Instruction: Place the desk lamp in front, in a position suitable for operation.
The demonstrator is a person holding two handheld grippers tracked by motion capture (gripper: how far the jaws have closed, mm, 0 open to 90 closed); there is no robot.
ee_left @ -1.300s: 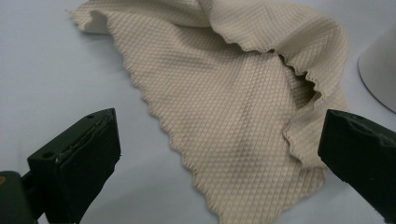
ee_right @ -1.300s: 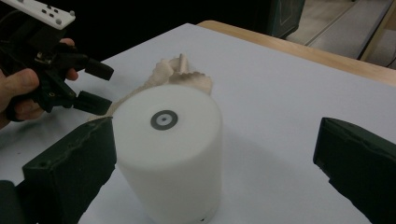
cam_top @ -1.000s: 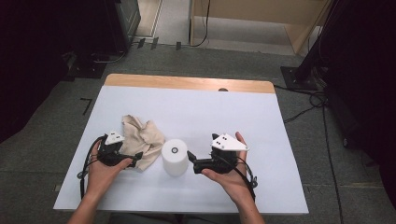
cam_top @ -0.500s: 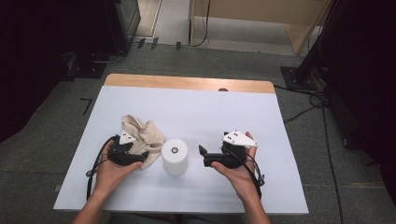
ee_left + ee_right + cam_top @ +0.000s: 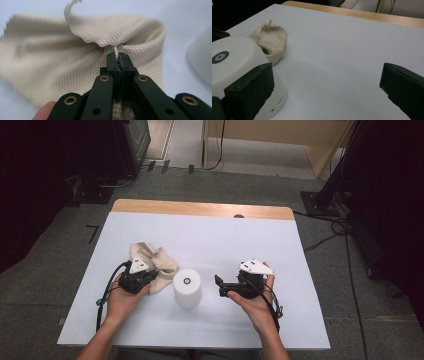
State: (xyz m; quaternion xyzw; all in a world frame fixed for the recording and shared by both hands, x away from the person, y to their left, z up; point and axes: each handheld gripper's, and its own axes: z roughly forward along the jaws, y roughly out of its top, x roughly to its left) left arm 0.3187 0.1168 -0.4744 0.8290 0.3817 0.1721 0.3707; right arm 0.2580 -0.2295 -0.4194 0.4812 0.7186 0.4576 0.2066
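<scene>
So the table (image 5: 210,232) had just two things on it: one beige cloth (image 5: 152,265) and one white cylinder (image 5: 187,288). The cloth sat bunched up on the near-left part of the white top, and the cylinder stood upright just to its right, close enough that from above they looked like they were touching or almost so. I couldn't really tell which.

I had two grippers going, one per hand. My left gripper (image 5: 117,58) was clamped tight on a fold of the cloth, jaws pressed together with a thin ridge of the waffle-weave fabric pinched right at the tips. The rest of the cloth (image 5: 62,50) fanned out behind the jaws, with one hemmed edge curling up at the far side. One of my fingertips (image 5: 45,110) poked in at the bottom left of that view.

My right gripper (image 5: 218,286) was on the right of the cylinder, a little apart from it, pointing left at it. Its jaws were spread wide and gripping nothing. In the right gripper view the cylinder (image 5: 242,72) sat right behind the left jaw, with the cloth (image 5: 272,40) lumped just past it, and bare table in between the two jaws.

One wooden strip (image 5: 200,209) ran along the far edge of the table.
</scene>
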